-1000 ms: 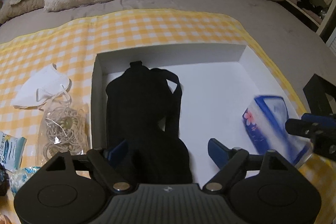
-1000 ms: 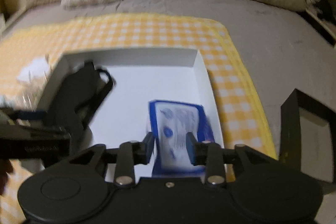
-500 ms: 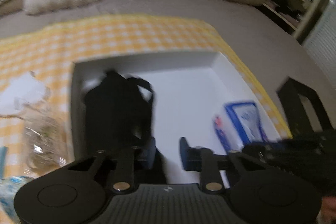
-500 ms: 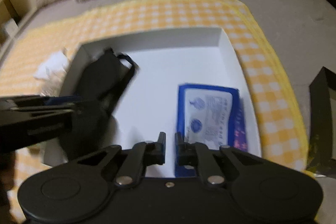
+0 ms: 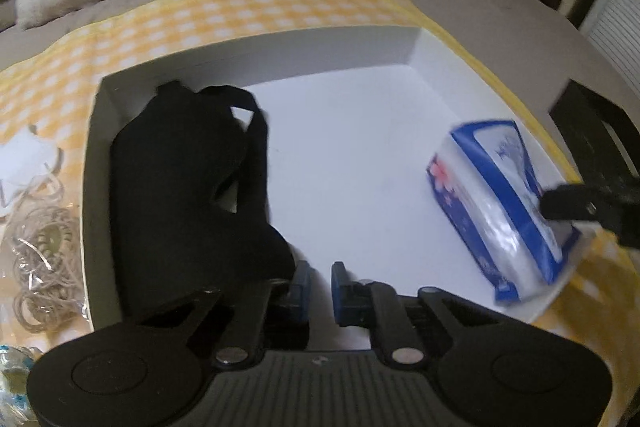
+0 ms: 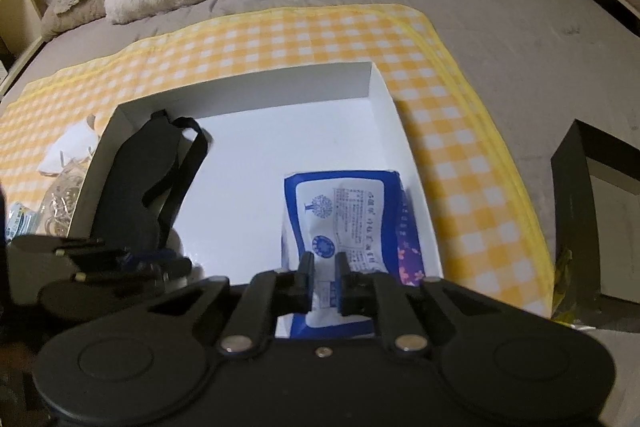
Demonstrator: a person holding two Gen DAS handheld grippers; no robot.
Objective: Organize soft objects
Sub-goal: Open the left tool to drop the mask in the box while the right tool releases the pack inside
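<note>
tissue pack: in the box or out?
In. The tissue pack lies on the white box floor by its right wall, opposite the black eye mask.

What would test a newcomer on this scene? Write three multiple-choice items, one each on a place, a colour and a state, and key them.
1. Where does the black eye mask lie?
A. in the white box
B. on the checked cloth
C. on a pillow

2. What colour is the cloth under the box?
A. green
B. yellow and white
C. red

3. How do the left gripper's jaws stand?
A. wide open
B. shut on the mask
C. shut, nothing between

Key:
- 1 A: the black eye mask rests inside the white box.
- 2 B: the checked cloth is yellow and white.
- 3 C: only box floor shows between the jaws of the left gripper.
</note>
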